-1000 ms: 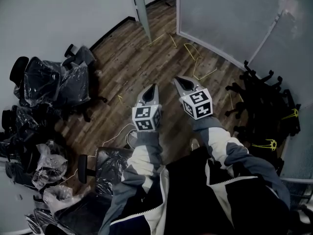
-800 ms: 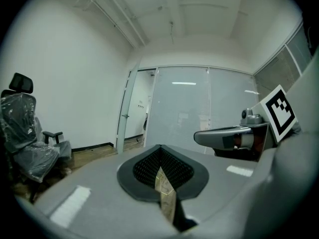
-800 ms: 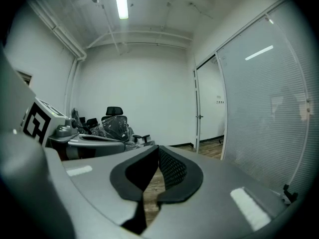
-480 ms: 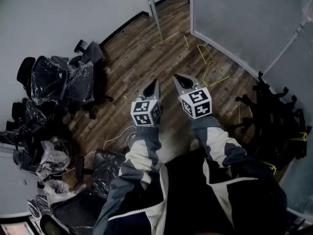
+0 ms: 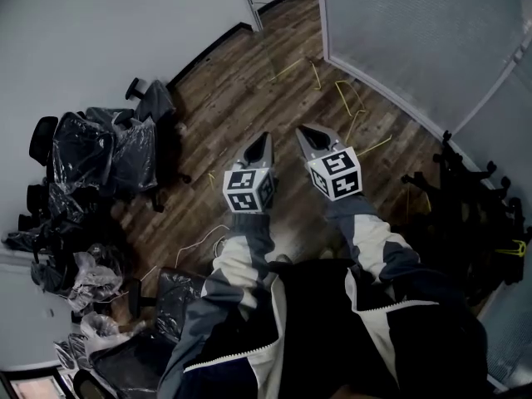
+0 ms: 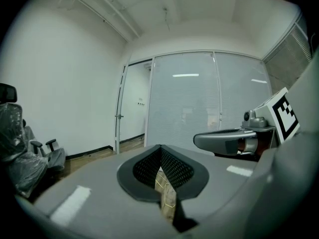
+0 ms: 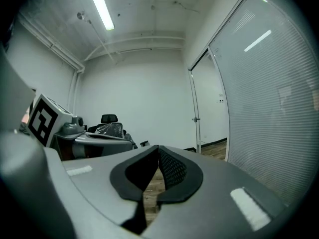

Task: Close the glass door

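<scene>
"Wood floor (image 5: 241, 98), white wall (image 5: 83, 32) — which step?"
"Approach, apparently. Glass door (image 6: 120, 123) stands open far ahead; left gripper (image 5: 263, 140) and right gripper (image 5: 304, 132) jaws clenched, empty. Next — reach its edge, push."

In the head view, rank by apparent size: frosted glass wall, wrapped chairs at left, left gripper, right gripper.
1. Frosted glass wall, largest.
2. Wrapped chairs, next.
3. Left gripper and right gripper look alike, so unranked; both sit nearer the camera, which inflates them.
</scene>
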